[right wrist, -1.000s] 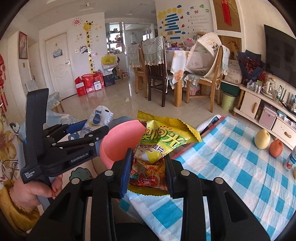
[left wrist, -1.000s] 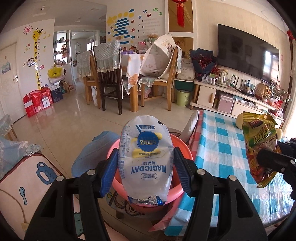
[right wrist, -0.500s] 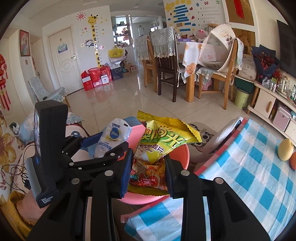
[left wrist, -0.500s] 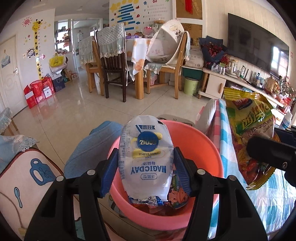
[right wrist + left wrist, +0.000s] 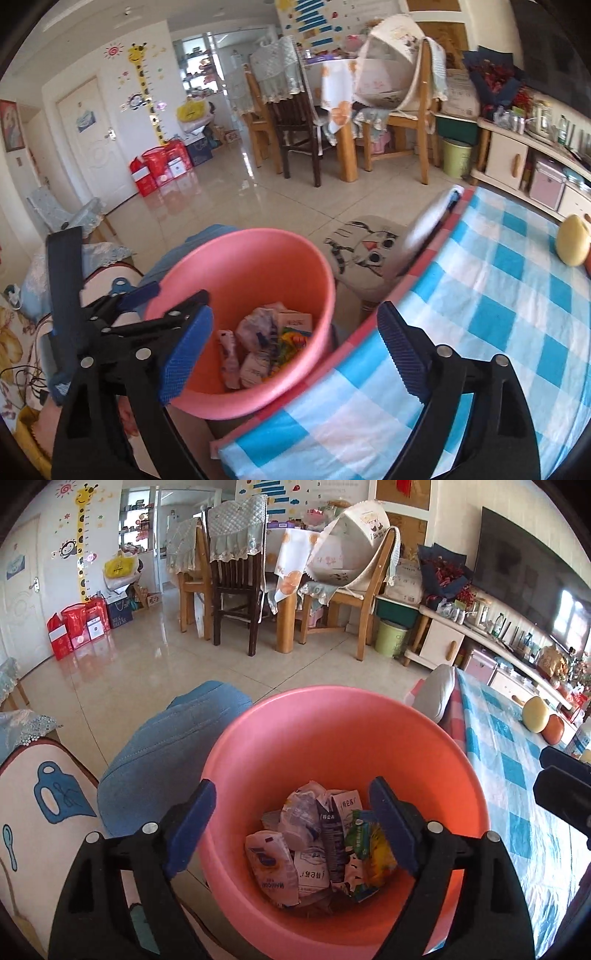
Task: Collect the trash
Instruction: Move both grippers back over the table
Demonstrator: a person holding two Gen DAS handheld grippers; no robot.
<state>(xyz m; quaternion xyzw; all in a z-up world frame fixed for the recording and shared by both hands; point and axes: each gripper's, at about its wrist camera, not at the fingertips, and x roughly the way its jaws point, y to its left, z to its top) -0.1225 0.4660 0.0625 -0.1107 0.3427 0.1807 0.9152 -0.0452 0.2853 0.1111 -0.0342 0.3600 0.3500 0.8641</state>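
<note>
Low in the frame, the empty wrappers [image 5: 317,853] lie heaped in the pink bucket [image 5: 332,716], light, crinkly and slippery, best pinched at a flat edge, while left gripper [image 5: 291,830] and right gripper [image 5: 295,350] are opening, nothing between them.

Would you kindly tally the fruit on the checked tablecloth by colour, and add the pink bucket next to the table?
Yellow fruit: 1
Orange-red fruit: 1
Pink bucket: 1
Total: 3
</note>
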